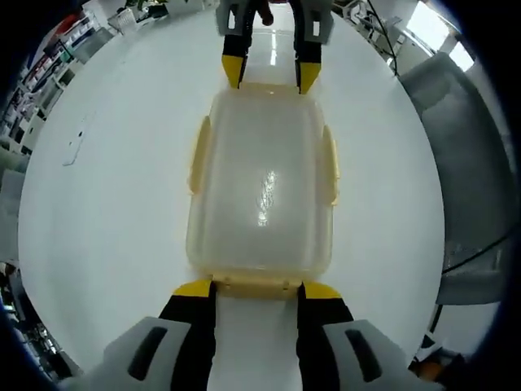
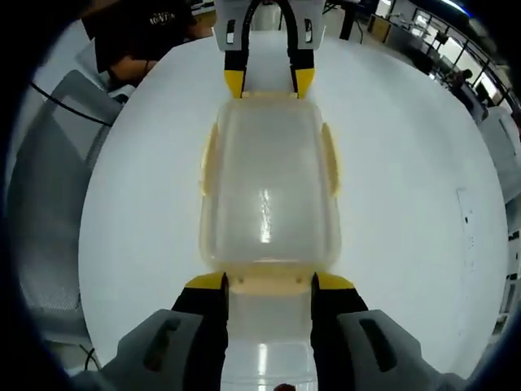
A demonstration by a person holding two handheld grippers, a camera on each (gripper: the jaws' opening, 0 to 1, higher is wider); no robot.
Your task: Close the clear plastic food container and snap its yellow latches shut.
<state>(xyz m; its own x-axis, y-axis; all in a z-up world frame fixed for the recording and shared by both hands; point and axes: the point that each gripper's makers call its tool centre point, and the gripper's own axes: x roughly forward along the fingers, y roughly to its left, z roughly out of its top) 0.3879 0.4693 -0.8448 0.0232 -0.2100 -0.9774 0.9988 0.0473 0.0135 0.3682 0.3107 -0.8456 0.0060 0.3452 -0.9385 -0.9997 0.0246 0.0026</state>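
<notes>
Mid-frame, the container (image 1: 262, 191) lies lidded on the table (image 1: 106, 212); left gripper (image 1: 257, 287) and right gripper (image 2: 269, 281) stand open at opposite end latches.

Almost no writing is showing clearly enough to read. In the right gripper view, at about eleven o'clock, a person's dark shirt (image 2: 134, 32) is carrying a line of pale lettering, but it is coming out too small and blurred to make out. The container (image 2: 269, 191), its latches and the white table (image 2: 399, 163) are bearing no legible label, brand, number or sign in either view.
</notes>
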